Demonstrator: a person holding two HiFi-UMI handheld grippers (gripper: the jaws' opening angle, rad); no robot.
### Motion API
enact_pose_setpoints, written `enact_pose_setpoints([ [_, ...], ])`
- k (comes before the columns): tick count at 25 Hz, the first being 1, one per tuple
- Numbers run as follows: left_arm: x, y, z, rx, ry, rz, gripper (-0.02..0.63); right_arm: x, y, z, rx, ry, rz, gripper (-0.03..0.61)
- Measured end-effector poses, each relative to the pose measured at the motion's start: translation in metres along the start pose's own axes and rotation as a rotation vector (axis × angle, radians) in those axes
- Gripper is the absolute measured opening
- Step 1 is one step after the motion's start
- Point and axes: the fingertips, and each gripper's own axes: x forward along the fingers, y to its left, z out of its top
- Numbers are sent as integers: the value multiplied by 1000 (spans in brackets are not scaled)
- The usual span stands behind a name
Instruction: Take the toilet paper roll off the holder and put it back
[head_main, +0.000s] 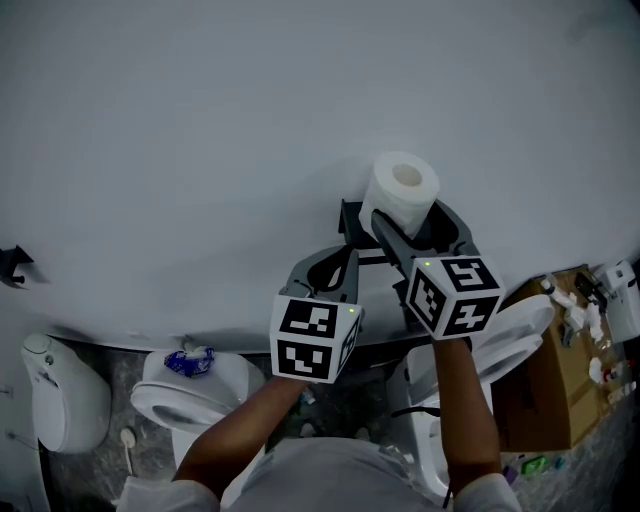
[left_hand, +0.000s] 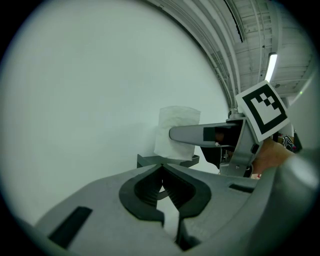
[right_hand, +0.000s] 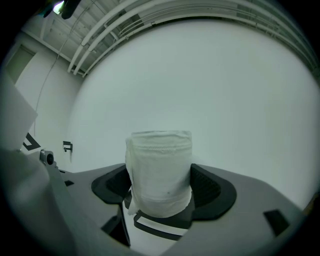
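Your right claw (right_hand: 161, 194) gripped the upright toilet paper roll (right_hand: 159, 167) at the holder (left_hand: 146, 160). Your left claw (left_hand: 162, 169) was closed and empty. Keeping the roll vertical with a light squeeze looked best.

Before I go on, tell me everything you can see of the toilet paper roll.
The toilet paper roll is white, soft-looking embossed paper wound round a hollow core that opens upward. It stands upright in front of the pale wall, fairly full, with a loose sheet edge hanging at its lower left in the right gripper view. The right gripper clamps its sides between both jaws. The dark grey holder lies just beneath it; whether they touch is unclear.
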Motion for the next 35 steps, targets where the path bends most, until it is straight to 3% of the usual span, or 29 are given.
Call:
enact_pose_setpoints([
  [23, 5, 14, -5, -16, 4, 35, 3, 31, 5, -20, -34, 62, -3, 359],
  [35, 4, 13, -7, -14, 9, 20, 5, 25, -1, -24, 51, 29, -23, 359],
])
